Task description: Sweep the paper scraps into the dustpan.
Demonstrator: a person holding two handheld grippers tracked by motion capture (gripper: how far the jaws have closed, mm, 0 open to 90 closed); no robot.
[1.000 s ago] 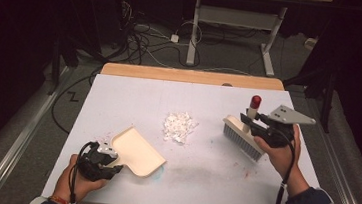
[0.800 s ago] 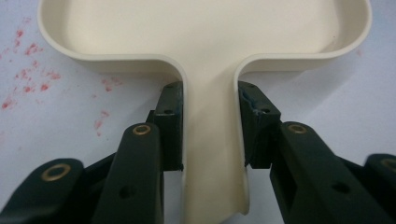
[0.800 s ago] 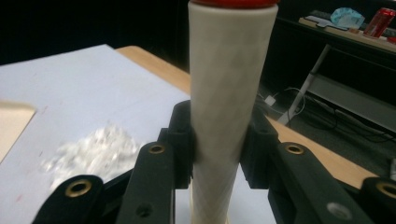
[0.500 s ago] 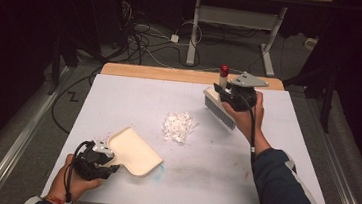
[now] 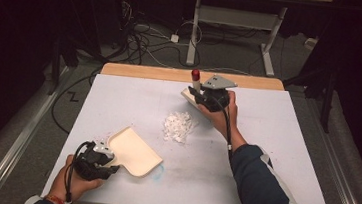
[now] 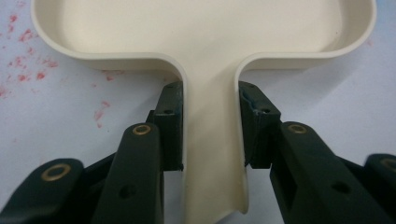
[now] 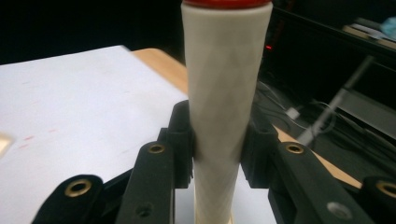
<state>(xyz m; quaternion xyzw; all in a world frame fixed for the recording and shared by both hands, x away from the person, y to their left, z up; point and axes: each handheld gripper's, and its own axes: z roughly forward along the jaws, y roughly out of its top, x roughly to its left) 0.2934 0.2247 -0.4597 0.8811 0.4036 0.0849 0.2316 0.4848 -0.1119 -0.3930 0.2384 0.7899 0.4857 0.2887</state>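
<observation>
Step in hand: a sweep-up is judged to be under way, with a brush (image 5: pixel 193 89) held at the far side of a small heap of white scraps (image 5: pixel 178 126) and a cream dustpan (image 5: pixel 134 151) waiting on the near side.

Left gripper (image 5: pixel 94 160): clamped on the dustpan's handle, its fingers (image 6: pixel 170 122) pressed against both sides of the stem; the pan lies flat on the white counter (image 5: pixel 285 142), its open mouth turned toward the heap but well apart from it.

Right gripper (image 5: pixel 209 98): closed on the brush's pale, red-capped handle, which is seen standing upright between the fingers (image 7: pixel 180 140) in the right gripper view; the brush head is held near the counter's far edge, just beyond the scraps.

Scraps: gathered in one loose pile at mid-counter, between brush and pan, touching neither.

Next move, as judged: the bristles would need to be lowered behind the heap and drawn toward the pan, while the pan is slid closer and its lip kept pressed to the surface so nothing slips under.

Surroundings: faint red specks are seen on the counter beside the pan; cables (image 5: pixel 145 33) and a desk frame (image 5: pixel 237 22) lie on the dark floor beyond.

Obstructions: nothing is seen between heap and pan.
</observation>
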